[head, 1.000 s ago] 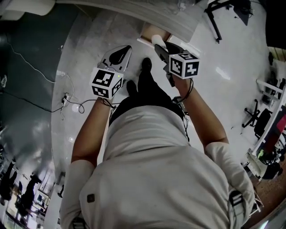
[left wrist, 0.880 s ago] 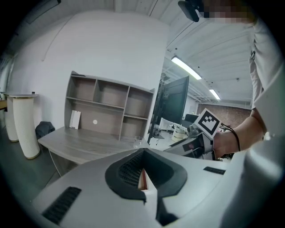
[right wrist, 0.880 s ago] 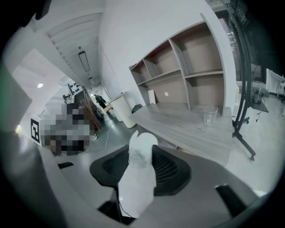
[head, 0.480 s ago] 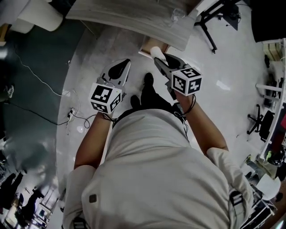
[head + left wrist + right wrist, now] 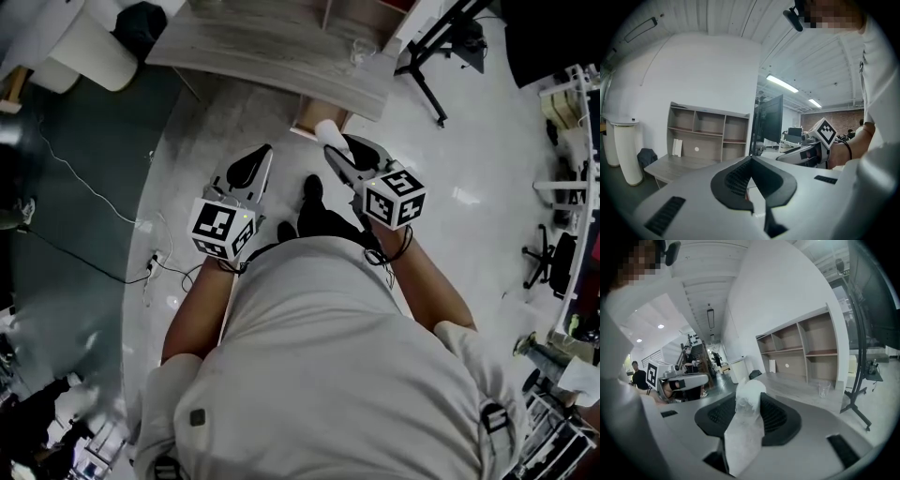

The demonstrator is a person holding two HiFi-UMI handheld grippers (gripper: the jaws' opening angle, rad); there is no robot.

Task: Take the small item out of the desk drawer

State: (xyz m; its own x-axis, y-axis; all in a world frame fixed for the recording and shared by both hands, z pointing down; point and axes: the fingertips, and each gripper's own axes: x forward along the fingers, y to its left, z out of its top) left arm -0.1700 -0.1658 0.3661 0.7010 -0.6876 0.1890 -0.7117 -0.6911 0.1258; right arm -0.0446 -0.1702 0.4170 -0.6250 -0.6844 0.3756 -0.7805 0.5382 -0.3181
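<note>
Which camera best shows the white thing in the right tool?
The right gripper view: the white item sits close-up, pinched in the right tool. The head view shows just its tip; the left gripper view, nothing.

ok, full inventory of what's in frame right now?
crumpled item: 1, white, between the right gripper's jaws
desk: 1, grey wood, ahead of the person
drawer: 1, tan, looks pulled out under the desk's front edge
shelf unit: 1, light wood, at the back of the desk
glass cup: 1, clear, on the desk's right end
monitor: 1, black, on a stand right of the desk
tall bin: 1, white, left of the desk
cables: a few, dark and white, on the floor at left
shoes: 2, black, below the grippers
left gripper: 1, grey with black pads, shut, empty
right gripper: 1, same colours, shut on the crumpled item
</note>
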